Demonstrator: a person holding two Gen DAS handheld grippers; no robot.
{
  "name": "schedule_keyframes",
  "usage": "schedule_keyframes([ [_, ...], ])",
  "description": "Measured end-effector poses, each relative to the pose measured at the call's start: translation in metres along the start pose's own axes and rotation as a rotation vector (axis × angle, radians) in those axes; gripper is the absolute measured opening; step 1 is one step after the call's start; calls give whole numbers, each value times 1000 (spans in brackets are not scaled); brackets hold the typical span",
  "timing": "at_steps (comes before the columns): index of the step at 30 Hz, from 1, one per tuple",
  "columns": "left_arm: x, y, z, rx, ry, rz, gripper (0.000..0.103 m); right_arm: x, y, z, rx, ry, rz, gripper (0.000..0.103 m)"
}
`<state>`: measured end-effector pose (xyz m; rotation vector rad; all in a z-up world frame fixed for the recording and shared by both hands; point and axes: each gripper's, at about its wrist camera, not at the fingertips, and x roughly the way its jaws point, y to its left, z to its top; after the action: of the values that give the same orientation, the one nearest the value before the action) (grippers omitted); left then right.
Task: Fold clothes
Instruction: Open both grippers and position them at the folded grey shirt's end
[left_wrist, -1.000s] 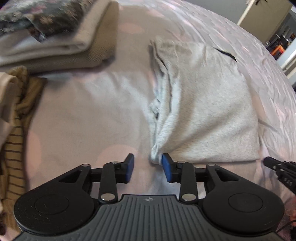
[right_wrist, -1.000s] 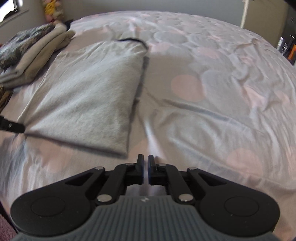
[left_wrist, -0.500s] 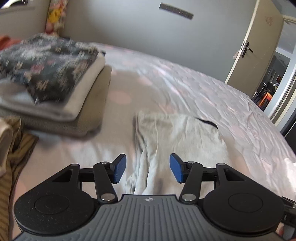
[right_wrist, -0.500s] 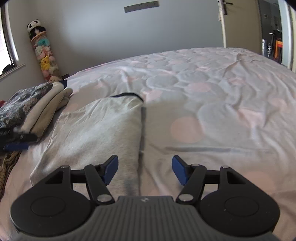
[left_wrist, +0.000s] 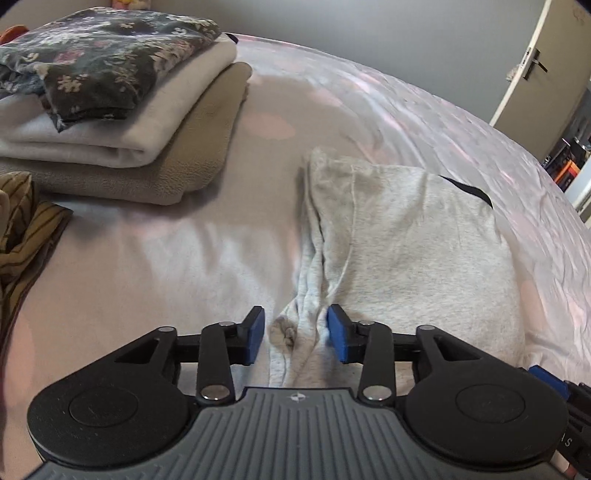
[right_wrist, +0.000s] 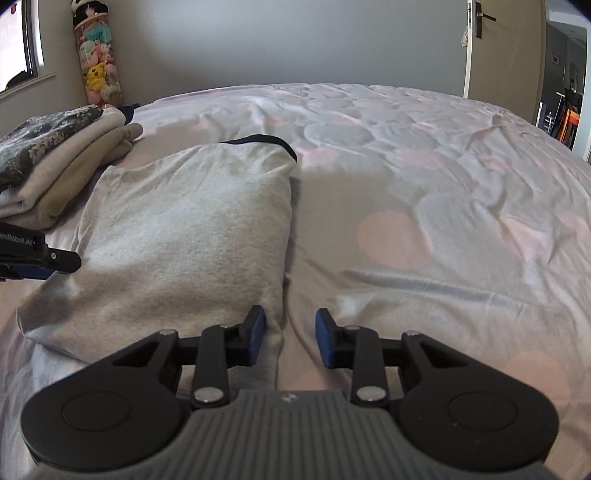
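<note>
A light grey folded top (left_wrist: 406, 251) with a dark neck trim lies flat on the bed. In the left wrist view my left gripper (left_wrist: 295, 334) straddles its bunched near-left corner. The jaws are closing with the cloth between the blue pads, and a gap still shows at the left pad. In the right wrist view the same top (right_wrist: 192, 236) lies to the left. My right gripper (right_wrist: 290, 336) sits over its near-right corner, jaws closing, the folded edge between the pads but not pinched. The left gripper's finger (right_wrist: 55, 256) shows at the far left edge.
A stack of folded clothes (left_wrist: 110, 122), with a dark floral piece on top, stands left of the top. A brown striped garment (left_wrist: 22, 229) lies crumpled at the far left. The dotted bed sheet (right_wrist: 424, 206) spreads right. A door (left_wrist: 535, 62) stands beyond the bed.
Both grippers opened wide, swung up, then dipped back onto the top's near corners with narrower jaws. The right one was shut a second ago. The top has not moved.
</note>
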<state>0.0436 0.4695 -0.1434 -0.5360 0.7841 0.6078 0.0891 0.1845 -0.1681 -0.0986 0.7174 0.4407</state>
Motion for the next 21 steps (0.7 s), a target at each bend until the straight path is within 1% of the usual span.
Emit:
schedule_keyframes([
  [2, -6, 3, 1, -24, -6, 7, 41, -4, -3, 1, 13, -10, -15, 35],
  [3, -9, 5, 2, -38, -14, 24, 43, -6, -5, 1, 25, -18, -26, 36],
  [6, -17, 12, 4, -65, -53, 94, 41, -10, -13, 2, 68, -35, -61, 38],
  [7, -20, 14, 5, -75, -68, 92, 42, -11, -15, 3, 83, -40, -65, 38],
  [8, -21, 15, 6, -84, -74, 70, 44, -12, -17, 3, 92, -43, -62, 38],
  [10, -23, 17, 9, -104, -86, 27, 48, -13, -19, 5, 109, -49, -55, 44],
  [11, -24, 17, 10, -105, -91, 9, 49, -14, -18, 5, 105, -54, -48, 45],
  [14, -20, 11, 13, -50, -99, -23, 51, -17, -16, 9, 93, -72, -12, 51],
  [16, -18, 6, 15, -13, -104, -45, 53, -18, -15, 12, 88, -84, 20, 58],
  [17, -16, 5, 16, -2, -104, -58, 55, -18, -15, 14, 90, -87, 32, 59],
  [21, 2, 9, 18, -30, -70, -112, 56, -9, -22, 26, 122, -86, 74, 60],
])
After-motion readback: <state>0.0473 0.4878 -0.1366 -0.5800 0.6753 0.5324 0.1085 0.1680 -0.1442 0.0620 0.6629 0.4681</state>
